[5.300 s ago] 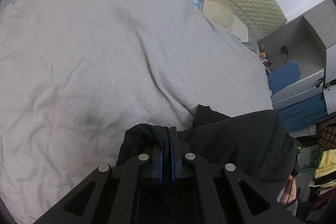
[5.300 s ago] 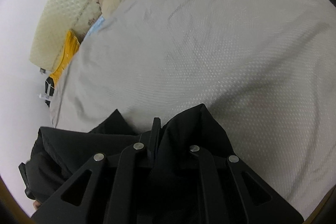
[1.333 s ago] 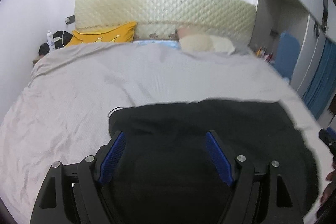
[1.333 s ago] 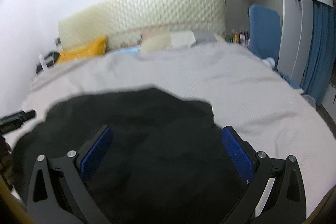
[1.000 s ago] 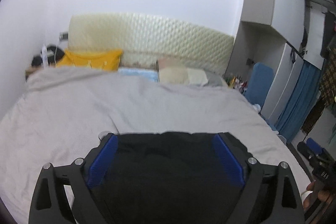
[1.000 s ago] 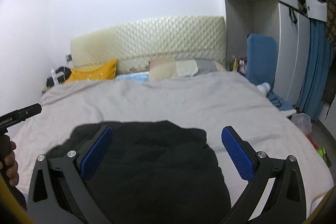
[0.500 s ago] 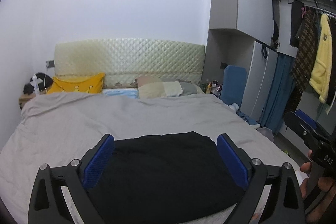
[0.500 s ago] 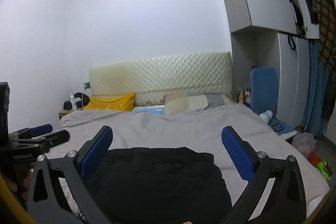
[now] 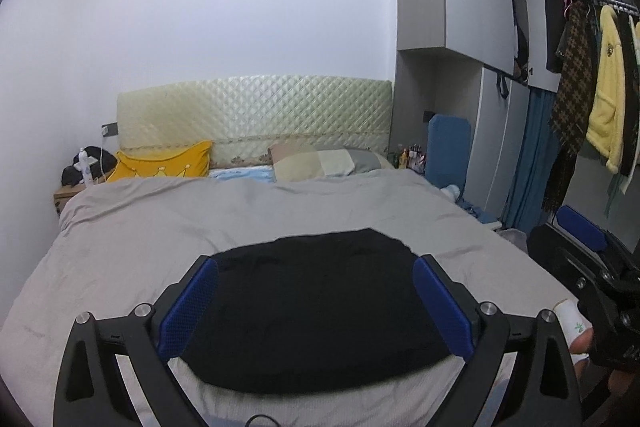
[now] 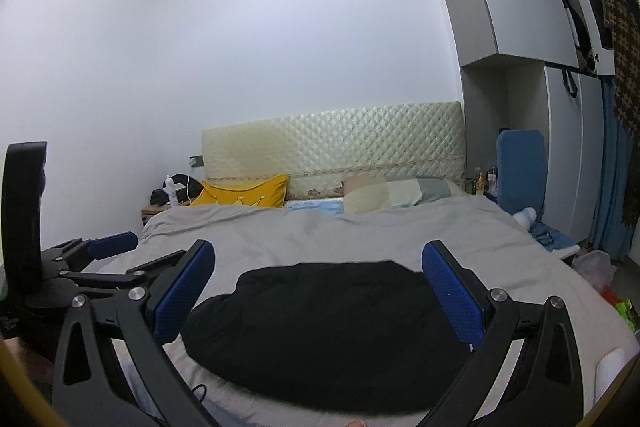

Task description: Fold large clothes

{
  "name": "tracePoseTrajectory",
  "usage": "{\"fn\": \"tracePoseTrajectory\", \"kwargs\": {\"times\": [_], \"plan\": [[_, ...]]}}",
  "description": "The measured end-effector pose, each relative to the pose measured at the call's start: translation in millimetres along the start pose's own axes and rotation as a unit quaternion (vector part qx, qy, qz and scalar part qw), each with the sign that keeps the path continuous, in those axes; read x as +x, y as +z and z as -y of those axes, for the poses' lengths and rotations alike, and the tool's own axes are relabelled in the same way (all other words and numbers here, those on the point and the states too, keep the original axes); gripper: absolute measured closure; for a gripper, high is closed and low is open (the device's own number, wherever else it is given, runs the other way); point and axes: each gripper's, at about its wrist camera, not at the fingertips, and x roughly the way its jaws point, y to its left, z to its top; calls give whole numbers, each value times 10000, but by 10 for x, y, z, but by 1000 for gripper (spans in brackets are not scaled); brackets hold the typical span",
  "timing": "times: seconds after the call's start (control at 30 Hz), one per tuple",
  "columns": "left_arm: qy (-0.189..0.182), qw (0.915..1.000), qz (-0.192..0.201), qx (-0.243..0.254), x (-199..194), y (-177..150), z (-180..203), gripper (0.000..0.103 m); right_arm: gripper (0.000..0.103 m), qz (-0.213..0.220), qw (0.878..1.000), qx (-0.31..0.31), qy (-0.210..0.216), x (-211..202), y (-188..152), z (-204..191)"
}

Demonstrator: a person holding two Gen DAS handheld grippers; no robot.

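A black garment (image 9: 316, 311) lies folded flat near the foot of the grey bed cover (image 9: 160, 227). It also shows in the right wrist view (image 10: 320, 331). My left gripper (image 9: 316, 303) is open and empty, held back from and above the garment. My right gripper (image 10: 318, 295) is open and empty too, likewise clear of it. The right gripper's body shows at the right edge of the left wrist view (image 9: 580, 267). The left gripper's body shows at the left of the right wrist view (image 10: 80, 263).
A quilted headboard (image 9: 256, 115), a yellow pillow (image 9: 164, 161) and a patchwork pillow (image 9: 320, 163) are at the far end. A nightstand (image 9: 68, 193) stands at the left. Wardrobes (image 9: 460, 67), a blue chair (image 9: 446, 147) and hanging clothes (image 9: 592, 87) line the right.
Both grippers let go of the black garment, opened and drew back and up from the bed. The garment now lies flat and folded.
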Motion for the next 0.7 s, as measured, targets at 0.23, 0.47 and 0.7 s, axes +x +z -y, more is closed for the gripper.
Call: {"fn": "tracePoseTrajectory", "kwargs": {"times": [0.23, 0.47, 0.7], "plan": [[242, 9995, -224, -6, -18, -245, -48, 4, 0, -155, 9998, -11, -113, -129, -215, -46], [384, 9980, -482, -147, 48, -449, -186, 4, 0, -488, 9986, -124, -160, -25, -462, -74], [534, 9962, -650, -232, 152, -600, -281, 4, 0, -886, 9958, -28, -211, 151, -752, -13]]}}
